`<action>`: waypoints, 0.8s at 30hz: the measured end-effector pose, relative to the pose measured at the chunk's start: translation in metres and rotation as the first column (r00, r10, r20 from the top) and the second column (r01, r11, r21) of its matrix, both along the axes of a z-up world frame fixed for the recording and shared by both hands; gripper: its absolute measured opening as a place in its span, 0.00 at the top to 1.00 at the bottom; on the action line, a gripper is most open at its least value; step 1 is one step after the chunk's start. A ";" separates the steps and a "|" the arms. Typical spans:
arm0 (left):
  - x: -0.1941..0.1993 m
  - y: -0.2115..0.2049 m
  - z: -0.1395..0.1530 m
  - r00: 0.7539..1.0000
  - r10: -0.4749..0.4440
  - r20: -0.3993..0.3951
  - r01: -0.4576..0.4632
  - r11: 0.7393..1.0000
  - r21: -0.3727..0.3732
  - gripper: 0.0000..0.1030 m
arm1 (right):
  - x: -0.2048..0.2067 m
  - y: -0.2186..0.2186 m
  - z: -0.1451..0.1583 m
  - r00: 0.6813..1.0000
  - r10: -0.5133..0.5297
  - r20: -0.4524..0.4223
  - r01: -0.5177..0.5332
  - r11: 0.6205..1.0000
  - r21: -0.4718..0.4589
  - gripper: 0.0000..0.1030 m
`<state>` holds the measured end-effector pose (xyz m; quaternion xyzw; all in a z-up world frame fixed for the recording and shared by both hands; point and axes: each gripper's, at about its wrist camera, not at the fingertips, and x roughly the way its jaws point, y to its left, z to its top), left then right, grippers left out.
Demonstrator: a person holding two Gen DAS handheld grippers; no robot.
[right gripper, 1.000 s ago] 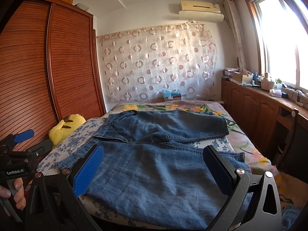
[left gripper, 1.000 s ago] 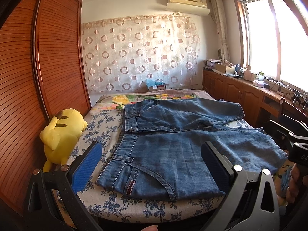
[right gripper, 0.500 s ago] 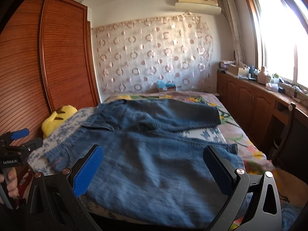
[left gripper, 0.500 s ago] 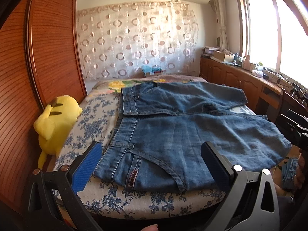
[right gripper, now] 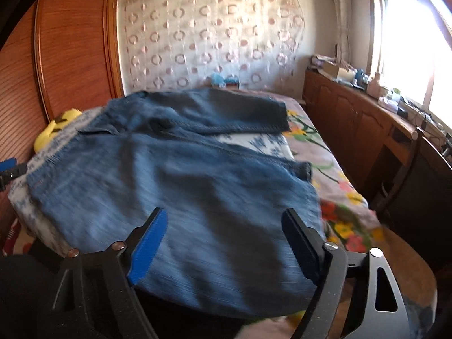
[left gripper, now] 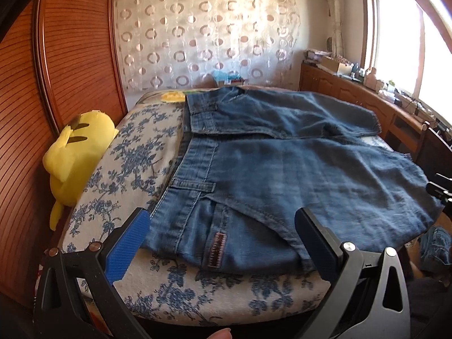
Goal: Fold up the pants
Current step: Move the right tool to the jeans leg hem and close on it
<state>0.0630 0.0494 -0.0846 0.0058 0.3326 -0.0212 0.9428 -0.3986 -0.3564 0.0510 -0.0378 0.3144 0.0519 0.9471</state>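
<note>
On the bed (left gripper: 135, 152), the pants (left gripper: 282, 175) are spread flat, waistband toward the plush toy (left gripper: 76, 155), one leg lying behind the other. Left gripper (left gripper: 223, 243) is held with jaws apart at the waistband corner; right gripper (right gripper: 226, 243), likewise apart and empty, over the near leg, presumably positioned for lifting that edge into a fold.

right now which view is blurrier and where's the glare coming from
Right wrist view: the jeans are smeared by motion blur and the window at right is blown out white. Left wrist view: sharper, the jeans' stitching and the plush toy read clearly, though its window also glares; both views bow straight edges, fisheye style.
</note>
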 end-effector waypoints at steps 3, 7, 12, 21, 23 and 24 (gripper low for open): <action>0.005 0.005 -0.007 1.000 0.008 -0.024 -0.008 1.000 0.003 0.00 | -0.004 -0.017 0.008 0.999 -0.020 -0.031 0.020 1.000 -0.015 0.29; 0.009 0.013 -0.013 0.999 0.018 -0.046 -0.019 1.000 -0.001 0.00 | -0.011 -0.028 0.022 0.997 -0.041 -0.058 0.041 0.999 -0.011 0.29; 0.012 0.021 -0.019 0.997 0.037 -0.066 -0.036 0.999 0.006 0.00 | -0.018 -0.035 0.036 0.993 -0.052 -0.107 0.057 0.998 0.040 0.30; 0.014 0.042 -0.026 0.994 0.072 -0.085 -0.073 0.997 -0.007 0.00 | -0.034 -0.024 0.051 0.983 -0.008 -0.182 0.024 0.996 0.082 0.70; 0.014 0.048 -0.027 0.993 0.083 -0.088 -0.084 0.996 -0.010 0.00 | -0.040 -0.019 0.061 0.985 0.010 -0.172 0.003 0.997 0.077 0.83; 0.013 0.051 -0.028 0.992 0.087 -0.089 -0.089 0.996 -0.010 0.00 | -0.040 -0.019 0.065 0.986 0.018 -0.164 -0.006 0.997 0.074 0.88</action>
